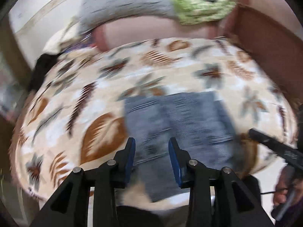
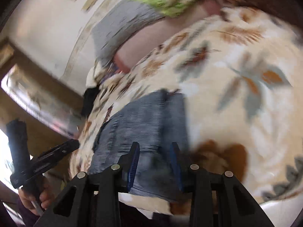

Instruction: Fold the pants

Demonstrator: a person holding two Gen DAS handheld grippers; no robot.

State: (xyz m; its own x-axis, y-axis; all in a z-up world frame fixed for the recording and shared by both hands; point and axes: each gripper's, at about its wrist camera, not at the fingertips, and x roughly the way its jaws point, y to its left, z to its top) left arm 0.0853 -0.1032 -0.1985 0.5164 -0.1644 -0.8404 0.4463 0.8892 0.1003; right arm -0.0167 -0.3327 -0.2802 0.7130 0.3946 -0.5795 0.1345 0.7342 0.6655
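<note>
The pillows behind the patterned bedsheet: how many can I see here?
3. A grey pillow on the left, a green patterned pillow to its right, and a pink pillow in front of both. Others may be hidden.

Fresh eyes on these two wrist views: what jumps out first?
The folded blue-grey denim pants lie at the near edge of the cream bedspread with brown and grey leaf print, just past both pairs of fingertips. Both views are heavily motion-blurred. The left gripper and right gripper stand parted above the denim, nothing gripped; behind, a lime-green patterned pillow at the bed's head.
</note>
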